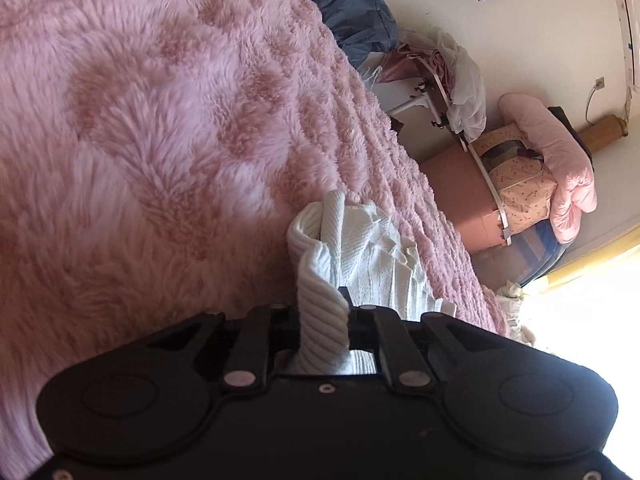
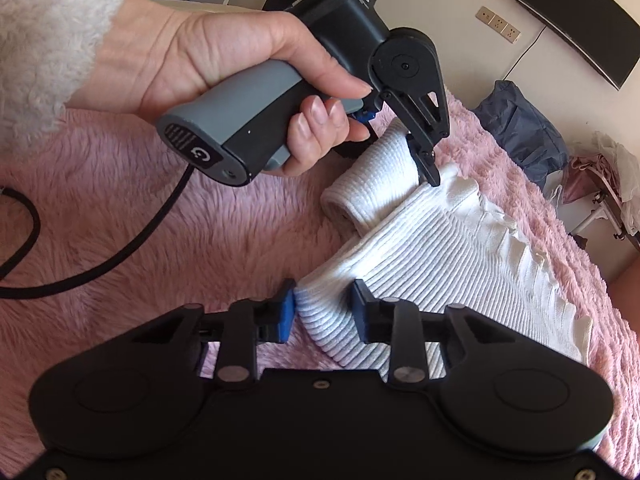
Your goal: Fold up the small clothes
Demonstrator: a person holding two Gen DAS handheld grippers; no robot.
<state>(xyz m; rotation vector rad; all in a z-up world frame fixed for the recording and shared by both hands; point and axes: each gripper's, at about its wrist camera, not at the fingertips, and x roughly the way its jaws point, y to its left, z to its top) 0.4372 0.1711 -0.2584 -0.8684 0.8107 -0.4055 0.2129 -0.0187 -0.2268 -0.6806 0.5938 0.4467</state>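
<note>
While the white ribbed knit garment [image 2: 436, 256] lies on the pink fluffy blanket [image 2: 168, 232], both grippers have hold of it. Its fabric shows fine parallel ribs throughout, with a frilled, wavy trim [image 2: 532, 264] running along its far edge. One part is bunched into a loose roll [image 2: 368, 184] beside the flatter main panel.

In the right wrist view, the right gripper [image 2: 323, 309] is clenched on a rounded, folded corner of the garment, the blue pads [image 2: 286, 312] pressing the cloth from both sides. The same view shows the left gripper [image 2: 428, 174], held in the person's hand [image 2: 224, 68], with its black fingers pinched on the rolled part; a black cable [image 2: 120, 256] trails from its handle across the blanket.

In the left wrist view, the left gripper [image 1: 323, 322] is closed on a thick ribbed fold [image 1: 322, 304] that stands up between its fingers, the remaining cloth [image 1: 380, 256] crumpled just ahead near the blanket's edge.

Beyond the bed, a blue bag [image 2: 524, 124] rests against the wall, a dark screen [image 2: 580, 20] hangs above it, and a pink pillow [image 1: 560, 160] lies on piled items further off.
</note>
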